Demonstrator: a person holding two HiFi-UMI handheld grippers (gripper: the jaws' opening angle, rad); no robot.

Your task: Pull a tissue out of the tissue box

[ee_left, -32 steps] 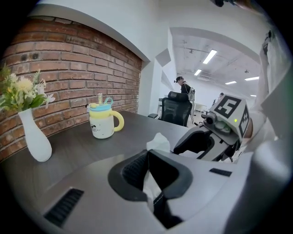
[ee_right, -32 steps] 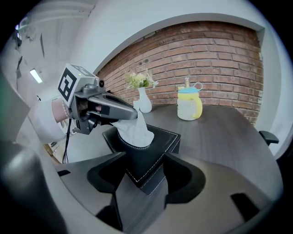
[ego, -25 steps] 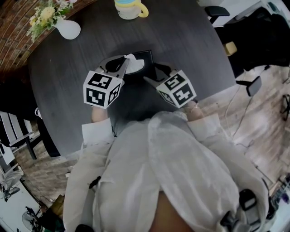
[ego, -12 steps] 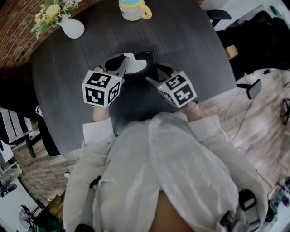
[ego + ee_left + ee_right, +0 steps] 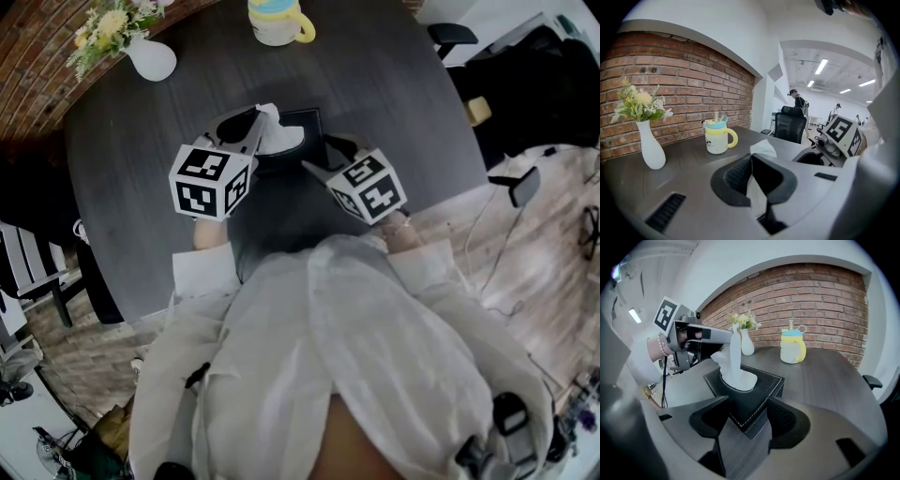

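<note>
The dark desk carries the black stitched box near the person's edge. The right hand-held gripper straddles the box's near corner, and its jaws look clamped against the two side faces, which would brace it. The left hand-held gripper reaches in from the other side with its tips above the box's opening, clenched on the tissue. The tissue stands out of the opening as a drawn-up white peak, its upper part pinched between those jaws and its base in the box. It is probably light, soft and thin, and likely to tear if jerked, so the bunched upper fold is the sound place to hold. The box seems light enough to lift with the tissue unless it is held down.
</note>
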